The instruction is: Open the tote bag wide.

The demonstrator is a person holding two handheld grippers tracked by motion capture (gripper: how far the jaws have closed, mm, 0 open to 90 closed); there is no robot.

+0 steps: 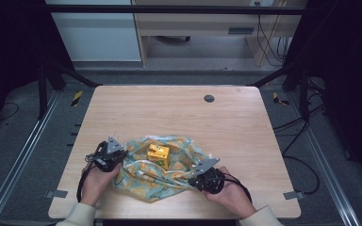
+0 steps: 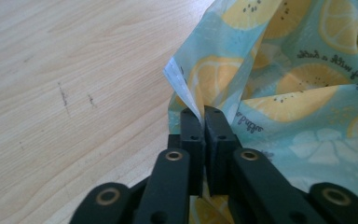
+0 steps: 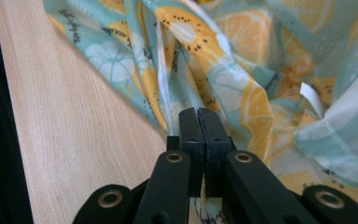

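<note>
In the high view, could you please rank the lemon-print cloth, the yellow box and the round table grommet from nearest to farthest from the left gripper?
1. Lemon-print cloth: pinched by the left gripper.
2. Yellow box: on the cloth, toward the middle.
3. Round table grommet: near the far edge.

Both forearms wear pale cream sleeves with ribbed cuffs. Each hand carries a black gripper, the left gripper (image 1: 107,155) and the right gripper (image 1: 206,176), topped by a grey three-cornered plate, with a black cable looping back past the wrist. Up close, the jaws are matte black bars with brass-ringed pivot holes and small recessed screws.
</note>
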